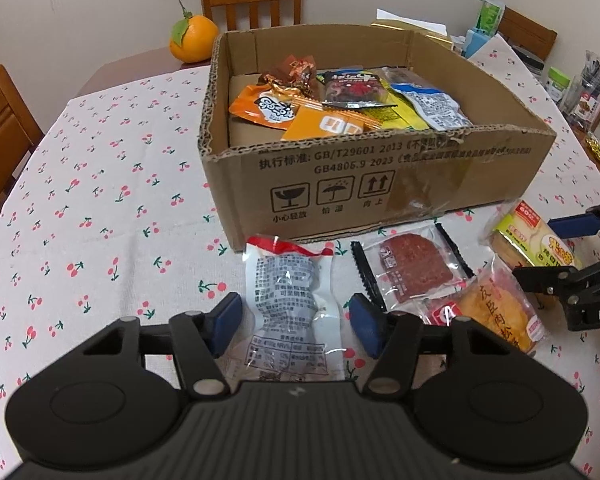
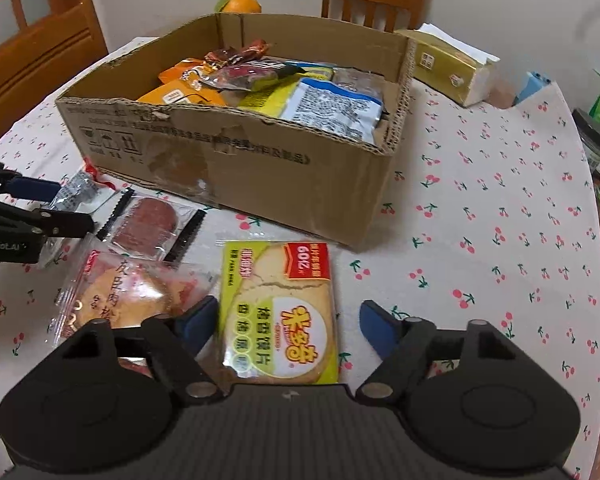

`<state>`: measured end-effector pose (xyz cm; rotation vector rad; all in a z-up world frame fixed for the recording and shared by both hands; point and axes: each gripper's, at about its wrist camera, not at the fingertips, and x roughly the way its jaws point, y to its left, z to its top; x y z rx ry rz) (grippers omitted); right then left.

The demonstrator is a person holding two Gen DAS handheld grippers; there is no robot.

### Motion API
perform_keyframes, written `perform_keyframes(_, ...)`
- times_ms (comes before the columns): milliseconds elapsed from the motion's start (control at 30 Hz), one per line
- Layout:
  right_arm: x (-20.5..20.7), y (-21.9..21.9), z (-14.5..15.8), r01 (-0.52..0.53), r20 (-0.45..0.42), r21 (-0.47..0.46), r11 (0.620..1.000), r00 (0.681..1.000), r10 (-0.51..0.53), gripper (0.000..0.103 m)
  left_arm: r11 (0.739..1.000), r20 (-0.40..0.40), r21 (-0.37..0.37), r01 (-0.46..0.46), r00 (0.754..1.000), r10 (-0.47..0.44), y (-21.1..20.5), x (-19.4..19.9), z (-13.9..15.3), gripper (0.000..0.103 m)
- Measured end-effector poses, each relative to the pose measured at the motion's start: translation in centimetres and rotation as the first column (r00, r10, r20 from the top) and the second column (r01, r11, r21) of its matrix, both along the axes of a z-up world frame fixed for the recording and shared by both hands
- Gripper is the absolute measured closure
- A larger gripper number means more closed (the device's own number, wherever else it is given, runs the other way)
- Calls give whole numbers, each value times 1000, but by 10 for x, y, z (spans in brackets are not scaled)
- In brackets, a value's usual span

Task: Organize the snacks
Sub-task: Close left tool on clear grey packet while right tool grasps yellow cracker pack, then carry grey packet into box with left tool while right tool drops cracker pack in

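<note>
**Now lining up on two packets at once, box waiting beyond**

Left wrist view: left gripper (image 1: 294, 326) low at 6 o'clock, jaws wide apart, straddling the grey-and-red packet (image 1: 290, 300) flat on the cherry-print tablecloth (image 1: 100, 200). No pad contact visible yet. Cardboard box (image 1: 380, 176) at 12 o'clock, already part-filled with snack bags. At 3 o'clock, clear packet with a reddish slice (image 1: 414, 270), then a meat-floss cake packet (image 1: 496, 308) touching it. Orange (image 1: 192, 38) at 11 o'clock behind the box.

Right wrist view: right gripper (image 2: 290, 330) at 6 o'clock, jaws likewise spread, bracketing the yellow toast-slice packet (image 2: 280, 308); left pad close beside its edge, right pad well clear. Box at 12 o'clock, just beyond the packet. Tissue pack (image 2: 452, 68) at 1 o'clock.

Probably the pick-up step: four packets left outside the box. Next, likely: settle lower, close on each packet, lift clear of the box wall, release inside. Thin, slippery film; shallow grip risks a slide-out.
</note>
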<state>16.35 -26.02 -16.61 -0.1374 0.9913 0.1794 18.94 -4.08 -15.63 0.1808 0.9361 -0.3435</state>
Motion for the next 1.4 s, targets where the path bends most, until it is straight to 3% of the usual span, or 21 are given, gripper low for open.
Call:
perform_keyframes(133,-2,4,3,-19,5,3,1000,1000,19,42,1000,6,-1,1,1000,-1,0,-1,0,48)
perform_keyframes(1400,-14,-3,31,52,-11,42,998,999,-52,43,998,-58,-4,59,997,-59,10,-15,22,56)
